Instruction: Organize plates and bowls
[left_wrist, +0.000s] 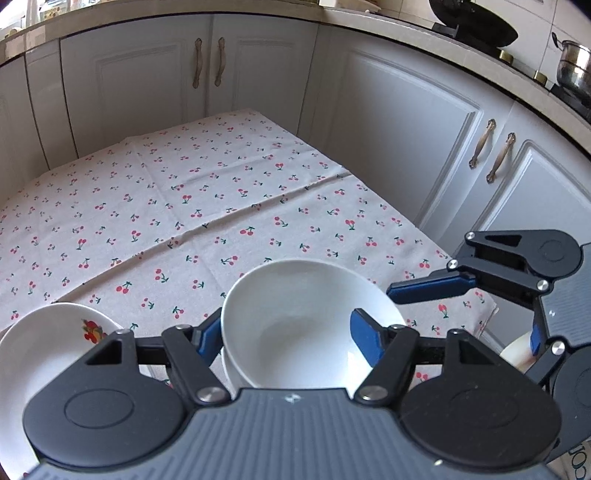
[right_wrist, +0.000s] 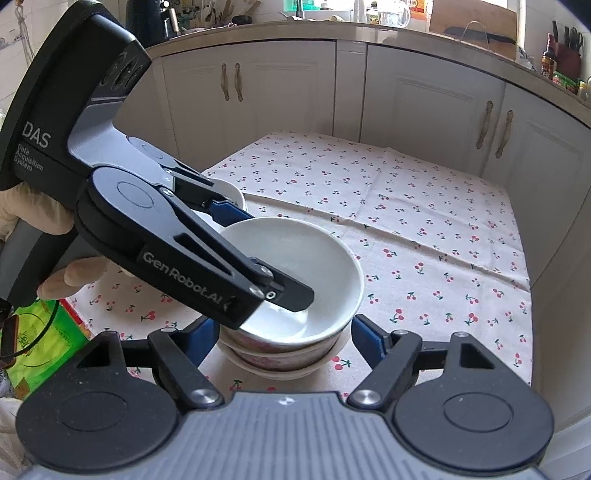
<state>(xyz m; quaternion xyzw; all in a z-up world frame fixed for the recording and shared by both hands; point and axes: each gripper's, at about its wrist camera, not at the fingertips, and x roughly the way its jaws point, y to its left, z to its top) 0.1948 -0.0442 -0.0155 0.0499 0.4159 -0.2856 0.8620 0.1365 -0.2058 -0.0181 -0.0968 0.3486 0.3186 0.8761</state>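
A white bowl (left_wrist: 295, 317) tops a small stack of bowls (right_wrist: 280, 356) with red-patterned sides, near the table's front edge. My left gripper (left_wrist: 288, 338) straddles that bowl's wall, one finger inside (right_wrist: 291, 295) and the other outside, at the rim. A wide gap shows between them, so it is open. My right gripper (right_wrist: 284, 339) stands open around the stack's lower part, its blue fingers (right_wrist: 369, 341) just off both sides. A white dish with a fruit picture (left_wrist: 55, 350) lies to the left of the stack.
A cherry-print cloth (left_wrist: 221, 192) covers the table. White cabinets (left_wrist: 388, 140) close in behind and on the right. A wok (left_wrist: 476, 22) and a steel pot (left_wrist: 572, 70) sit on the counter. A green packet (right_wrist: 44, 332) lies at the left; a gloved hand (right_wrist: 33, 214) holds the left gripper.
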